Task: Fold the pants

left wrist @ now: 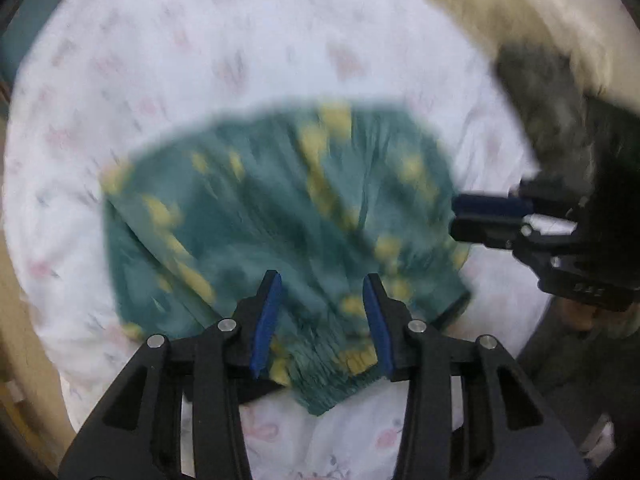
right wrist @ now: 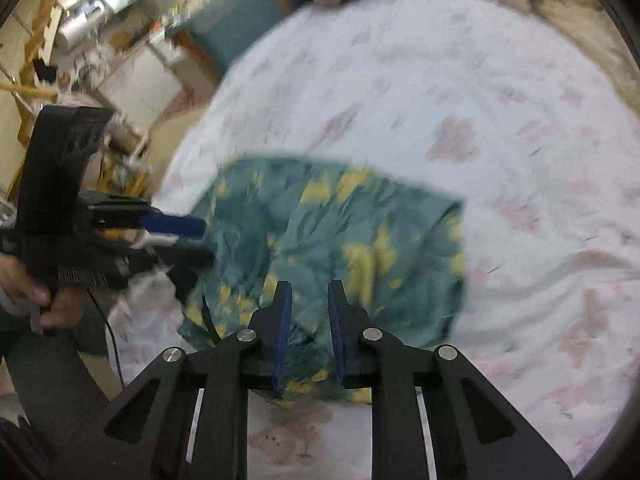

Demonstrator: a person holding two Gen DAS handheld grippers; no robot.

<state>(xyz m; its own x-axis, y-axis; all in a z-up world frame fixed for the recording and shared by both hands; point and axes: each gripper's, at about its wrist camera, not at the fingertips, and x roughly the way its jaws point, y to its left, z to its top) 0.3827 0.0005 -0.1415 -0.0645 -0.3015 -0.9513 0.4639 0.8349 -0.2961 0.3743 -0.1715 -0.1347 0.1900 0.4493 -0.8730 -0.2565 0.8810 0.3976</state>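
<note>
The pants (left wrist: 280,216) are teal with yellow blotches and lie bunched on a white floral sheet (left wrist: 200,52); they also show in the right wrist view (right wrist: 340,240). My left gripper (left wrist: 322,284) is open, its blue pads standing apart above the pants' near waistband edge. My right gripper (right wrist: 310,292) is open with a narrower gap, low over the pants' near edge. Each gripper shows in the other's view, the right one (left wrist: 456,220) at the pants' right edge, the left one (right wrist: 204,240) at their left edge. Both views are blurred.
The sheet (right wrist: 480,100) covers a bed. A fluffy cream blanket (left wrist: 540,20) lies along the far right. A teal piece of furniture (right wrist: 232,28) and cluttered shelves (right wrist: 88,12) stand beyond the bed's left side. A hand (right wrist: 36,296) holds the left gripper.
</note>
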